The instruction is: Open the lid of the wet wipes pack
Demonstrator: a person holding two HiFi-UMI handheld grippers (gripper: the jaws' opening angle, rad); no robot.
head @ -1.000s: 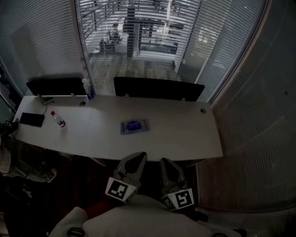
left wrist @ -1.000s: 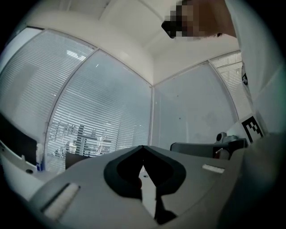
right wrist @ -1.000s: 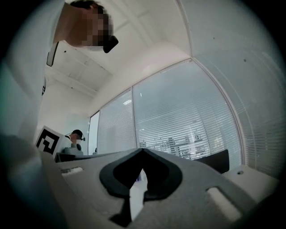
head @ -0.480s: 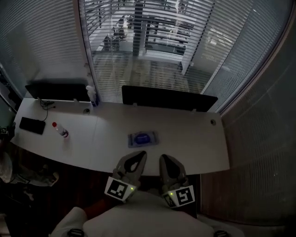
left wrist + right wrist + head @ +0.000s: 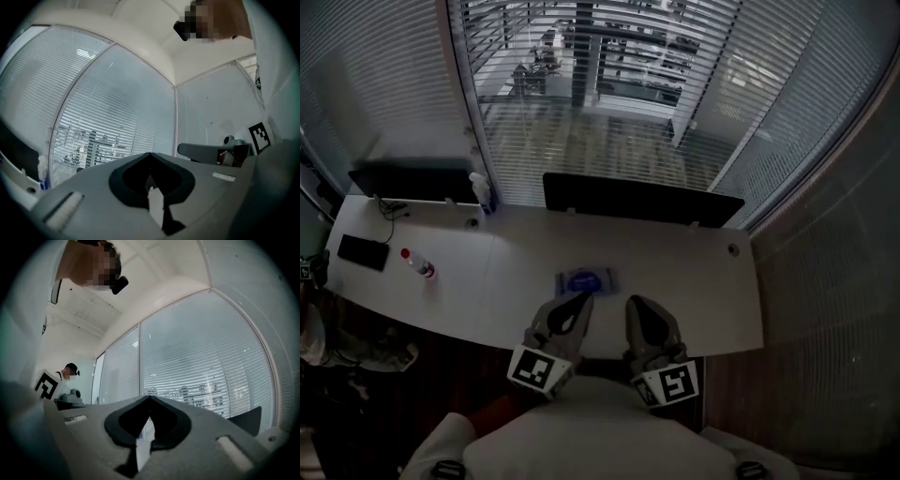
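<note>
I've got both tools low at the near edge of the white table. Left gripper: jaws pressed together, nothing between them. Right gripper: same, tips meeting and empty. Both cameras point up at the window blinds. From the head view, the wet wipes pack lies flat on the table, just beyond the left gripper's tip; its lid is too small for me to judge. A small bottle and a dark phone sit well off to the left.
</note>
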